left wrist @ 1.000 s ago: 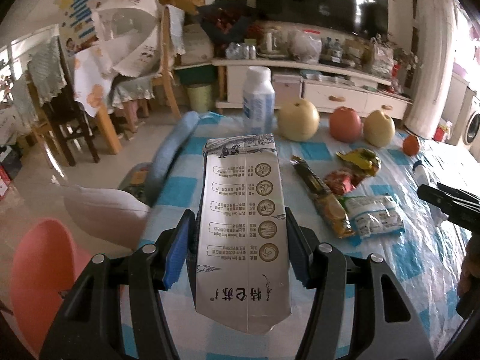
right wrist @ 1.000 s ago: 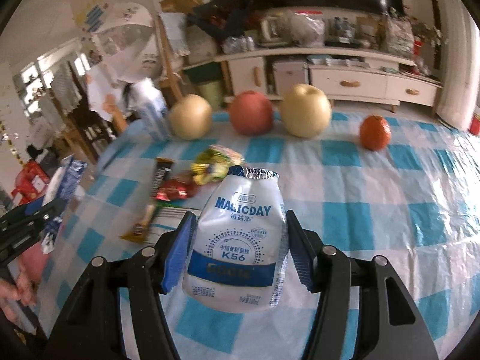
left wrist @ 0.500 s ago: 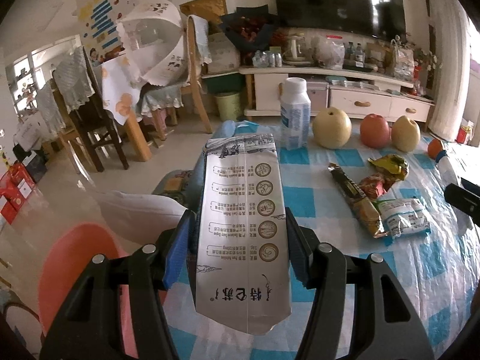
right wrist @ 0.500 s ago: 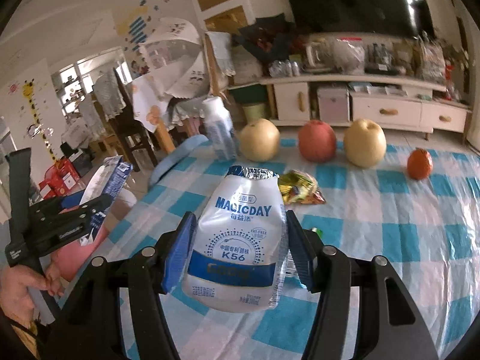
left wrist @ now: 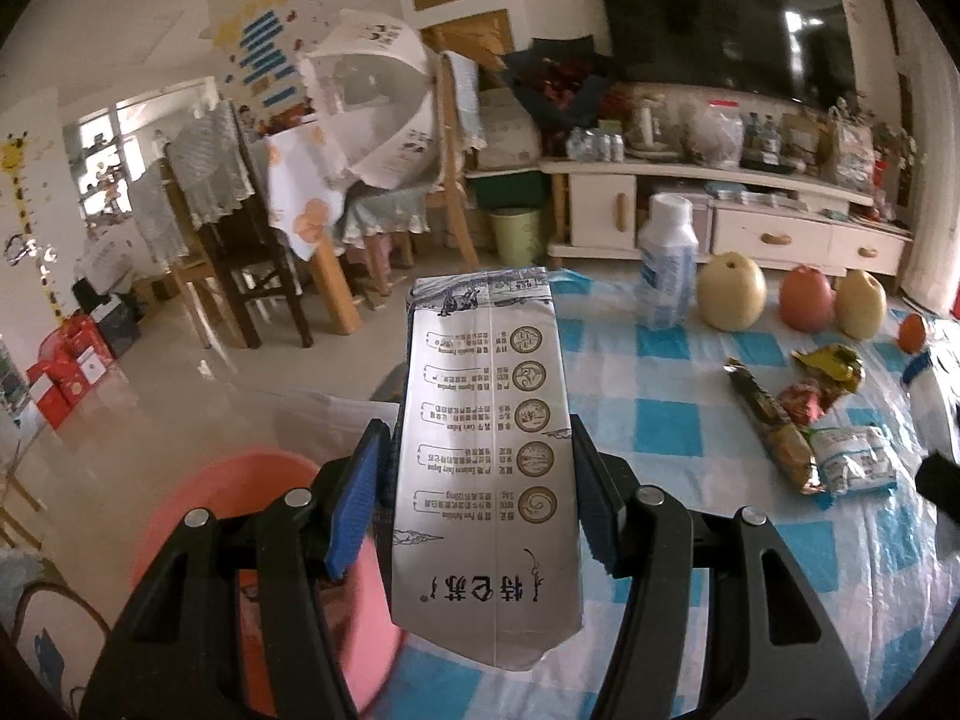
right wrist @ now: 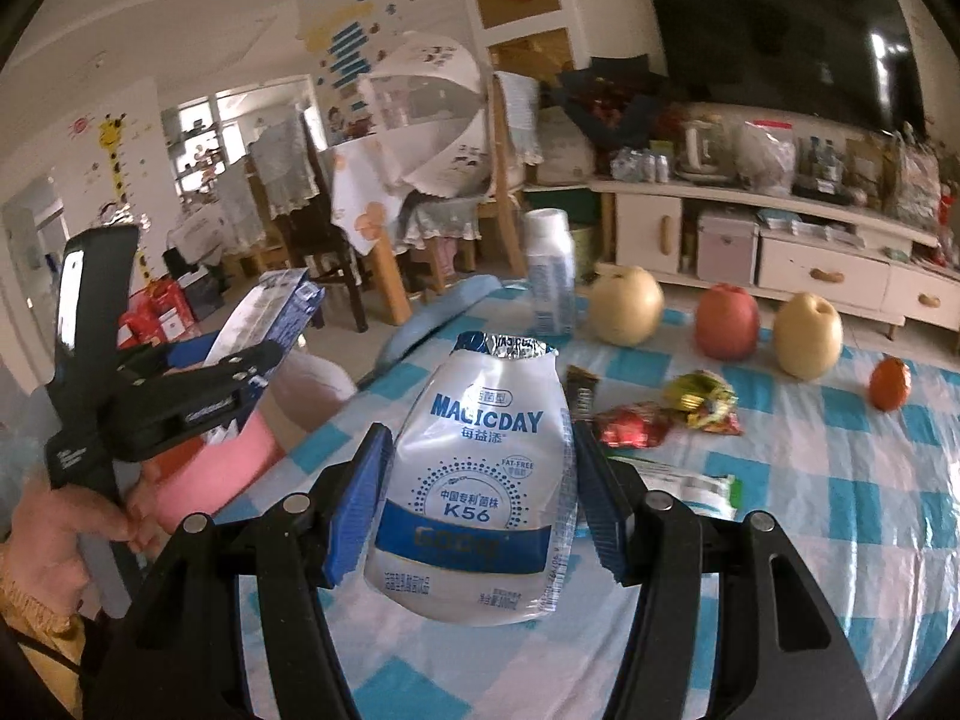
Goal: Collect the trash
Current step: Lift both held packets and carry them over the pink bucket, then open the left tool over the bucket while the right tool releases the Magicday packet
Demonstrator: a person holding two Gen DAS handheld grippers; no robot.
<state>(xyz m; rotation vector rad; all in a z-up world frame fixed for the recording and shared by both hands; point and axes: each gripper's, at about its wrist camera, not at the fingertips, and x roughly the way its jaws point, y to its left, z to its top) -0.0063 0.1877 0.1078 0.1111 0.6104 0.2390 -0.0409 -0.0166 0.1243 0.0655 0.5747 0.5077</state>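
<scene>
Left gripper (left wrist: 480, 498) pinching silver milk carton (left wrist: 486, 480) above pink bin (left wrist: 252, 516) beside counter (left wrist: 690, 420); right gripper (right wrist: 477, 501) clamped on white yogurt pouch (right wrist: 474, 480) over counter.

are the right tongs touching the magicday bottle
Touching: the right wrist view shows the right tongs with both blue pads pressed against the MAGICDAY bottle, holding it above the table.

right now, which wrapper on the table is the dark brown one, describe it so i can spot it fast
Find the blue-checked tablecloth and the fruit row at its far edge. In front lies a wrapper cluster; the dark brown wrapper is the long narrow bar on the cluster's left, unlike the crumpled yellow wrapper and red wrapper.
</scene>
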